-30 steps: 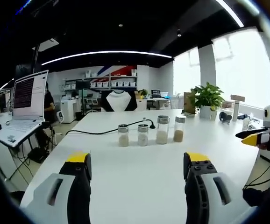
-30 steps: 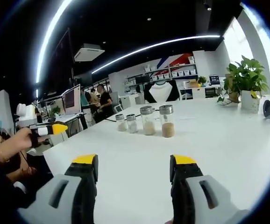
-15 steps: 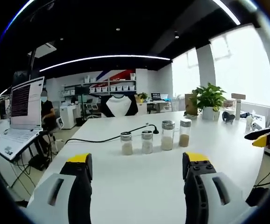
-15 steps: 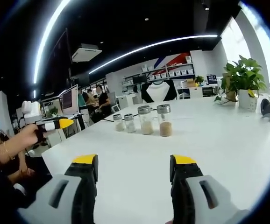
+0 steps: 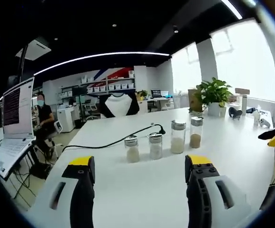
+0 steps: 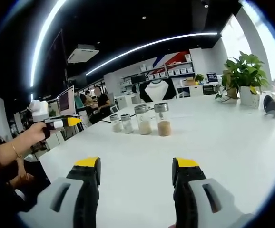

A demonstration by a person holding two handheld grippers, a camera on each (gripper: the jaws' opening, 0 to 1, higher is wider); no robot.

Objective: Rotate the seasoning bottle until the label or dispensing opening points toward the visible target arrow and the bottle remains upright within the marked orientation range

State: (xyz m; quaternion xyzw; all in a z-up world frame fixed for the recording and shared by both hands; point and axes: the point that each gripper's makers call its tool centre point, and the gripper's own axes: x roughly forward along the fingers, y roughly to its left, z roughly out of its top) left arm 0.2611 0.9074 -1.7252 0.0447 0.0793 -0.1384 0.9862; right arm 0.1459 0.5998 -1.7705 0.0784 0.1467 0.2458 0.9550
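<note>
Four seasoning bottles (image 5: 162, 143) standing upright in a row on white bench (image 5: 142, 190), two short, two taller, all with metal lids and pale or tan contents. Same row seen in right gripper view, tan-filled tall bottle (image 6: 163, 119) at right end. Left claw (image 5: 137, 171) open, jaws apart, empty, well short of row. Right claw (image 6: 135, 171) open, empty, likewise apart from bottles. Black cable (image 5: 113, 141) lying on bench behind row. Potted plant (image 6: 244, 76) near far bench edge. Laptop (image 5: 11, 118) off to left.

white table (image 5: 142, 185) — yellow-tipped fingers (image 5: 82, 161), black cable (image 5: 109, 142)
</note>
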